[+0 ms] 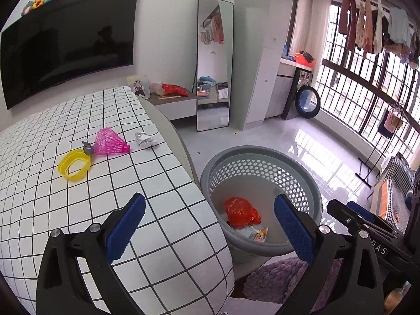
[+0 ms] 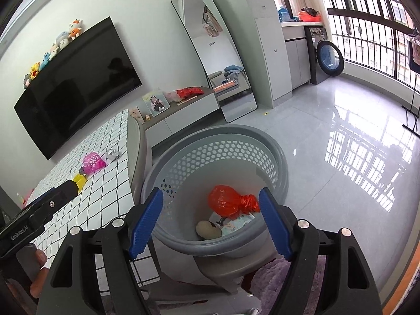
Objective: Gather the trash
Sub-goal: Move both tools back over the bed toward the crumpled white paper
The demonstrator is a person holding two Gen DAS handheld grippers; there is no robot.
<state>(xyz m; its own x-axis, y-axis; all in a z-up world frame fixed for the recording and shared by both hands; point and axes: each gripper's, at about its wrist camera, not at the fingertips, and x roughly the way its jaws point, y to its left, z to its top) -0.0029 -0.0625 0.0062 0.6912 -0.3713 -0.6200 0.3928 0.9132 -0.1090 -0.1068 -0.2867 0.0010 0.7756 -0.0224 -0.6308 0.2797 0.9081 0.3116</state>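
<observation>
With your left gripper (image 1: 210, 225) and right gripper (image 2: 210, 223) both spread empty, take the crumpled white paper ball (image 1: 143, 140), ahead-left on the grid-patterned bed (image 1: 78, 210), across its middle: probably light, soft, and easily crushed.

White lettering "GenRobot.AI" runs along the black body of the left claw (image 2: 39, 211), seen at the left edge of the right wrist view. In the left wrist view, the black body of the right claw (image 1: 367, 223) carries pale letters reading "DAS"; the rest of that marking cannot be read.
</observation>
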